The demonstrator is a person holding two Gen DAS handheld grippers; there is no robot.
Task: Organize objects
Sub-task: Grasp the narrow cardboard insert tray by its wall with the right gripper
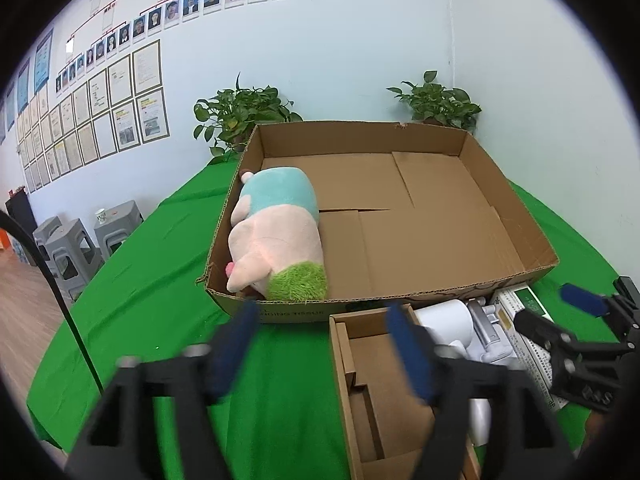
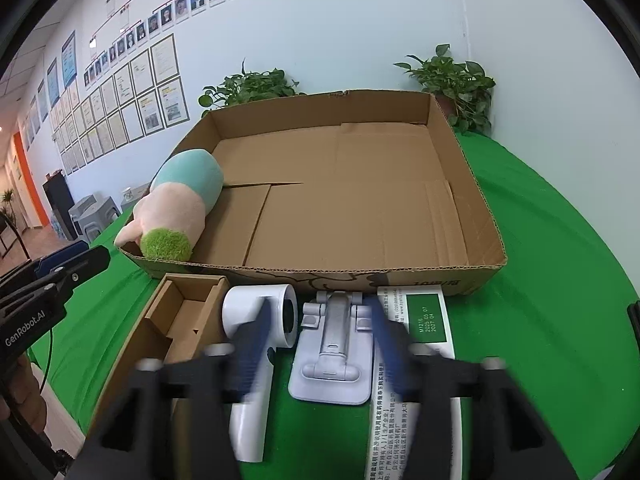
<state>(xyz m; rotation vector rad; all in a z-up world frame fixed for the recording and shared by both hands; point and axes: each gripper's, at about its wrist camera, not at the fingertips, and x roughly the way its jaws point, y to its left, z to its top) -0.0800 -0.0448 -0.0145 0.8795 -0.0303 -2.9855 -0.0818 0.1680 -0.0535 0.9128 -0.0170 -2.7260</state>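
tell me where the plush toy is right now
The plush toy lies inside the big cardboard box, against its left wall in both wrist views, green tuft at the near corner.

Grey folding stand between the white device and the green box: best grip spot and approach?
Grip the stand across its narrow raised centre arm, coming from above and the near side. It lies flat on the cloth, so the wide base plate offers little edge; the arm stands proud, with gaps on both sides for the right hand-held gripper.
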